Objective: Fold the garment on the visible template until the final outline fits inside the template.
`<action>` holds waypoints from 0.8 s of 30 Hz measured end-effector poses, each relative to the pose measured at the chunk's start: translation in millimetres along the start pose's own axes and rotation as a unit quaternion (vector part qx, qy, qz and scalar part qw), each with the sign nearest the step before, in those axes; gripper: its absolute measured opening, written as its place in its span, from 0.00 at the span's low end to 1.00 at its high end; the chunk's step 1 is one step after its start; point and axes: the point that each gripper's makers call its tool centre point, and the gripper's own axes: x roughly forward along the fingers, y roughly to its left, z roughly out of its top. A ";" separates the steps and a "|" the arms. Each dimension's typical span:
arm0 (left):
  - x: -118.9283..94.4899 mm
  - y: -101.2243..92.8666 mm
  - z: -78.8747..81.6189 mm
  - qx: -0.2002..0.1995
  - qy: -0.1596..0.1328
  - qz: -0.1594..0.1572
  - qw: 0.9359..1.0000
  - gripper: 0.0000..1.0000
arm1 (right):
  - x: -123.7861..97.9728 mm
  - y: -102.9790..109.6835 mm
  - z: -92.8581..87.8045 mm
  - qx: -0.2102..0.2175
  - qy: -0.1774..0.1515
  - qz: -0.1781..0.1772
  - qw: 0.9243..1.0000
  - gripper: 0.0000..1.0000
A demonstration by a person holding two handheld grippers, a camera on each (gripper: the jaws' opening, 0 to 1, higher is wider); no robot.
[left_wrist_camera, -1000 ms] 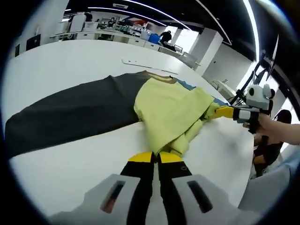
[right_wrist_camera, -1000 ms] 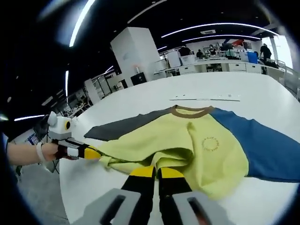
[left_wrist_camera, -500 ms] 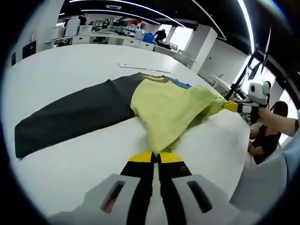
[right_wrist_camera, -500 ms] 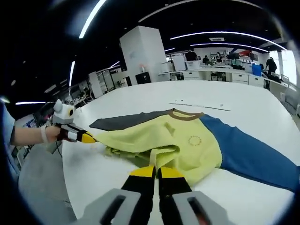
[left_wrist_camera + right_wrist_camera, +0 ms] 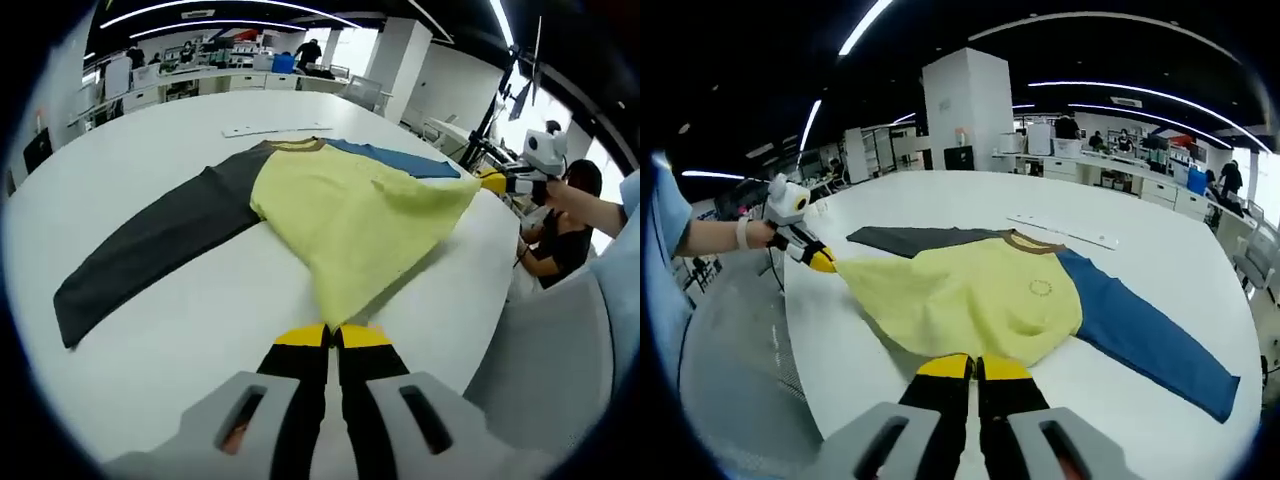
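While both pairs of jaws sit pressed together with no gap between the yellow tips, each pinches a bottom corner of the shirt [image 5: 345, 215]: the left gripper [image 5: 330, 335] bites the near hem in its own view, and the right gripper [image 5: 975, 367] does the same in its view. Seen across the cloth, the right gripper [image 5: 492, 182] holds the far corner in the left gripper view, and the left gripper [image 5: 822, 263] holds the opposite corner in the right gripper view. Between them the hem is drawn out in a wide, fairly flat edge.

The shirt lies on the white table [image 5: 150, 330], yellow body in the middle, a dark grey sleeve [image 5: 150, 245] spread to one side and a blue sleeve [image 5: 1145, 340] to the other, brown collar [image 5: 1030, 240] on the far side from the grippers. I cannot make out a template outline with any certainty; a thin white strip [image 5: 1060, 228] lies beyond the collar.

The cloth looks light, soft and limp, so it should sag and wrinkle wherever it is not kept taut; corners and hem edges are the sensible places to grip, with both layers caught together.

A hand [image 5: 765, 232] and forearm reach out low and nearly level with the table, and the other hand [image 5: 560, 195] is likewise extended, arms spread wide apart.
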 end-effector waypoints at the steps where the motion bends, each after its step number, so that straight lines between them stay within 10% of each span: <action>1: -2.1 -5.5 -0.5 0.000 0.002 -0.005 1.000 0.00 | -4.0 2.7 -1.5 -0.003 0.002 0.002 1.000 0.00; 11: -9.2 -28.9 -19.0 0.056 0.056 -0.016 0.997 0.00 | -29.3 9.3 -33.9 -0.059 0.049 0.002 0.997 0.00; 24: 7.7 -63.8 -20.4 0.097 0.085 -0.045 0.991 0.00 | -42.5 -16.4 -73.9 -0.023 0.082 -0.020 0.996 0.00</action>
